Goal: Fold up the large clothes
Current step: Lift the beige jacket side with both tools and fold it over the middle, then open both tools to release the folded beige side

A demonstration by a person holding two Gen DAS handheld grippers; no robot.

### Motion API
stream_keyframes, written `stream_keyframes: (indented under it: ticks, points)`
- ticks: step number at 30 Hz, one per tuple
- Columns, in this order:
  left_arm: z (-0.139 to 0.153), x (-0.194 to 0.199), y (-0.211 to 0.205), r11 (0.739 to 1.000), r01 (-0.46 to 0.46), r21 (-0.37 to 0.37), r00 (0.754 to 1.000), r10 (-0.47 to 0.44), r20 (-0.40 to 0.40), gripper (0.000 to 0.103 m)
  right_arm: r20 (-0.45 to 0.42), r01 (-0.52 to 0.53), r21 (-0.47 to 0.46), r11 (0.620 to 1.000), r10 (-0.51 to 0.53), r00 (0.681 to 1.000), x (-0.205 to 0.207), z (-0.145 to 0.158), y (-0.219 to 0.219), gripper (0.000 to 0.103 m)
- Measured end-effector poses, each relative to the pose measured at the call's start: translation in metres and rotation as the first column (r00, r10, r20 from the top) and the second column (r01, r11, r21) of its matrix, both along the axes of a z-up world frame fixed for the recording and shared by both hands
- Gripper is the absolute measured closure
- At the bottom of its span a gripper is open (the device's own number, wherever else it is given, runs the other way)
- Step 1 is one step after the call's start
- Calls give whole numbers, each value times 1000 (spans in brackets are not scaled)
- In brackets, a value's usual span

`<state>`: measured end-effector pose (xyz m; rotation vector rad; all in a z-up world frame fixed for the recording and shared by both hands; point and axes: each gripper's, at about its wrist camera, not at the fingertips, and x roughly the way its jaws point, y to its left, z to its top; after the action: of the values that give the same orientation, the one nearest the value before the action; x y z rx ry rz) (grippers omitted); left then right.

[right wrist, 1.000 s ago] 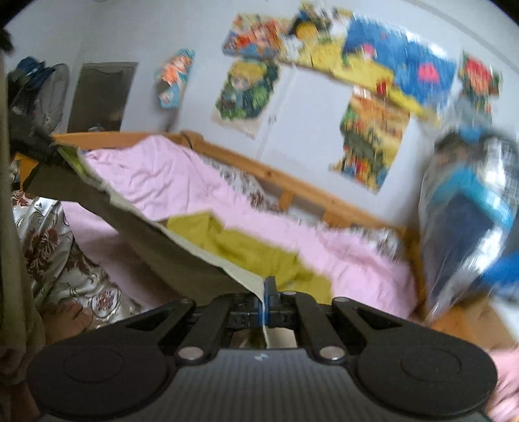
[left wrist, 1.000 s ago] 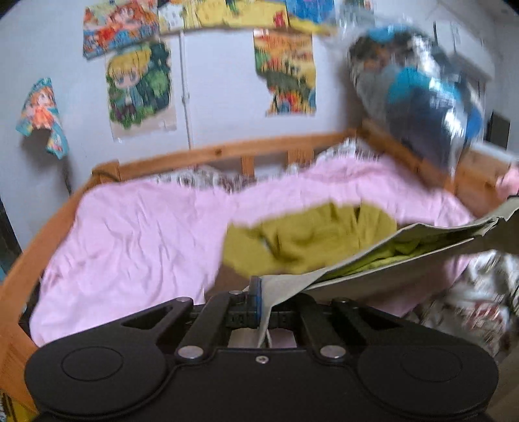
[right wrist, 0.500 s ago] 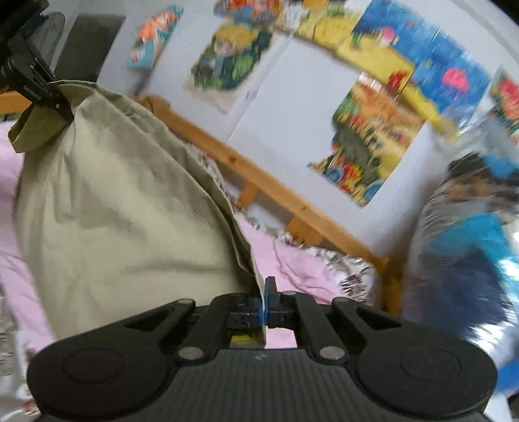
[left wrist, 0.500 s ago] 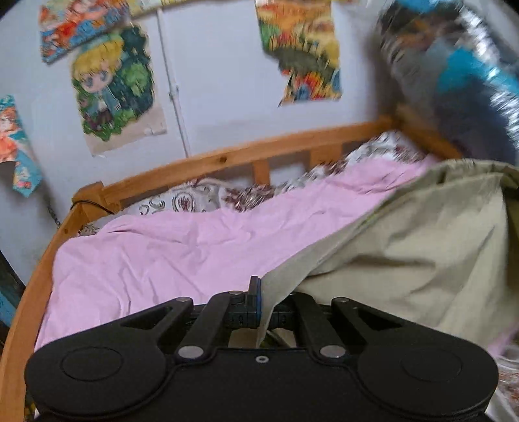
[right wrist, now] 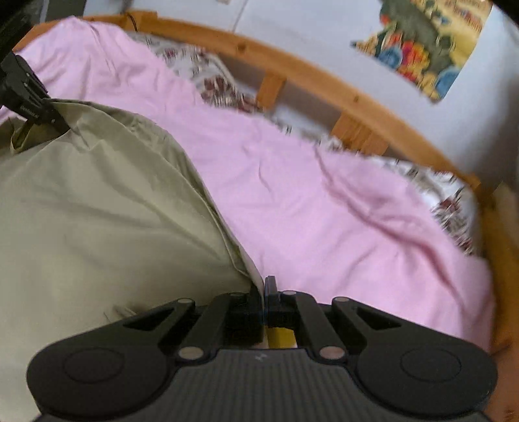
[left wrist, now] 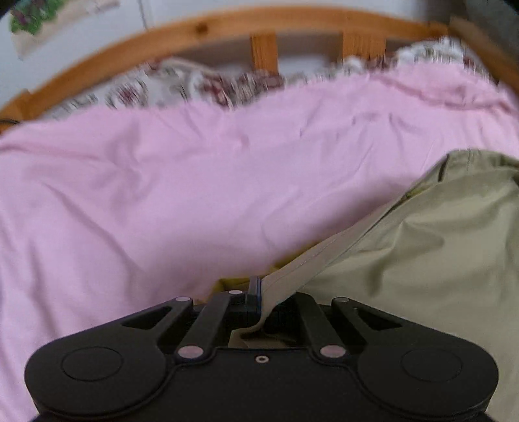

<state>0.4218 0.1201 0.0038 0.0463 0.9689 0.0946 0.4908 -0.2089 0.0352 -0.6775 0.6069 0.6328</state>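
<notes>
You had both claws clamped tight on the olive garment (left wrist: 421,246), each pinching a hemmed edge: the left gripper (left wrist: 259,292) at the seam running up to the right, the right gripper (right wrist: 263,289) at the edge falling away to its left. The cloth hung slack between them over the pink sheet (left wrist: 162,181), ballooning a little, so I judged it light, thin and floppy, maybe a touch slick. It would not hold a crease by itself. Corners and stitched hems looked like the safest places to pinch, since a single loose layer could slide out.

The right wrist view gave you something the left could not: your other gripper (right wrist: 29,97) at the far left, biting the opposite corner, with the whole span of fabric billowing between. It also showed a poster (right wrist: 421,48) on the wall. The left wrist view showed the seam line itself, a sliver of yellow lining beneath it, and the wooden bed rail (left wrist: 201,29) beyond the patterned bedding (left wrist: 207,84).
</notes>
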Motion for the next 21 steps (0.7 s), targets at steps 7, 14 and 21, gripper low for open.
stream_keyframes:
  ticks: [7,14,21]
  points:
    - [-26,9,14,990,-10,-137,1000,10,-2,98,-22,42,69,997,-41,999,9,-26,-7,78]
    - [34,-44,57,925,-96,-368,960,184,213,5,17,145,382,912,-164,986,-31,54,-65,6]
    - [62,-137,25,964,91,-252,924,13,383,1,-93,-84,425,902,135,986,-119,53,-72,0]
